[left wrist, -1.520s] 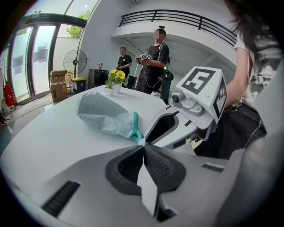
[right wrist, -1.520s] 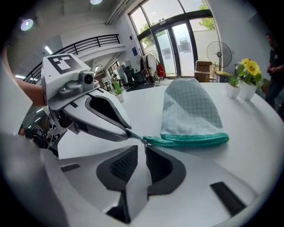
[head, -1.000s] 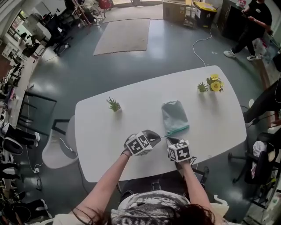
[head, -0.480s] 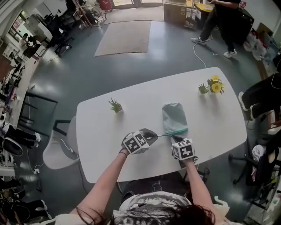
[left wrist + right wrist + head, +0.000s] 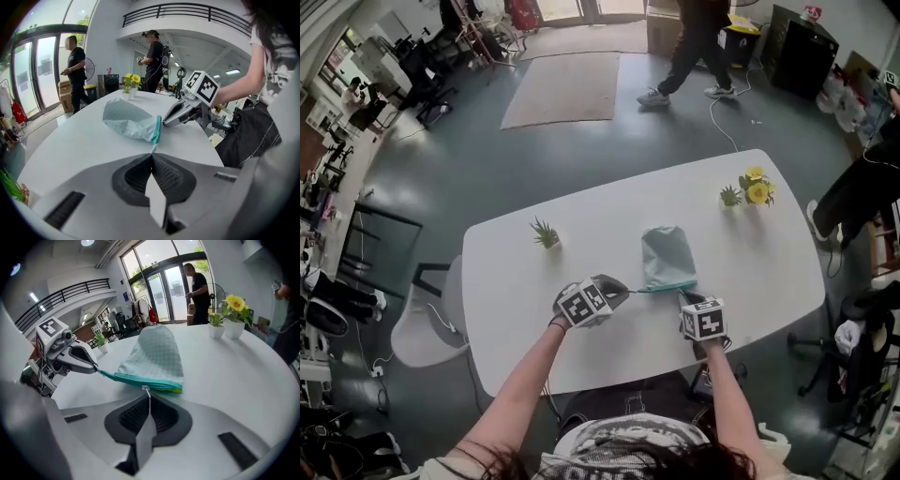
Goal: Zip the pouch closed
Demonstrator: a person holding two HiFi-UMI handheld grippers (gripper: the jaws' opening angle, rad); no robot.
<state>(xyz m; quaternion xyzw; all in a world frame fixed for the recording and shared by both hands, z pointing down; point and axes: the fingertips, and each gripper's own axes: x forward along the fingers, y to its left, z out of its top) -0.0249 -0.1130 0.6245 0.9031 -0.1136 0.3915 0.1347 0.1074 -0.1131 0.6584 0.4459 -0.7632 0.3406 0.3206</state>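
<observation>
Pouch [image 5: 667,258] between left gripper [image 5: 629,291], right gripper [image 5: 684,296] (apparently 2 grips)

One pale teal fabric pouch [image 5: 667,255]. Two grey tools: left hand-held gripper [image 5: 628,290], right hand-held gripper [image 5: 683,296]. Three small potted plants: spiky green plant [image 5: 545,232], yellow-flowered plant [image 5: 757,187], short green plant [image 5: 730,196]. One white rounded surface [image 5: 525,309]. One beige rug [image 5: 562,80].
</observation>
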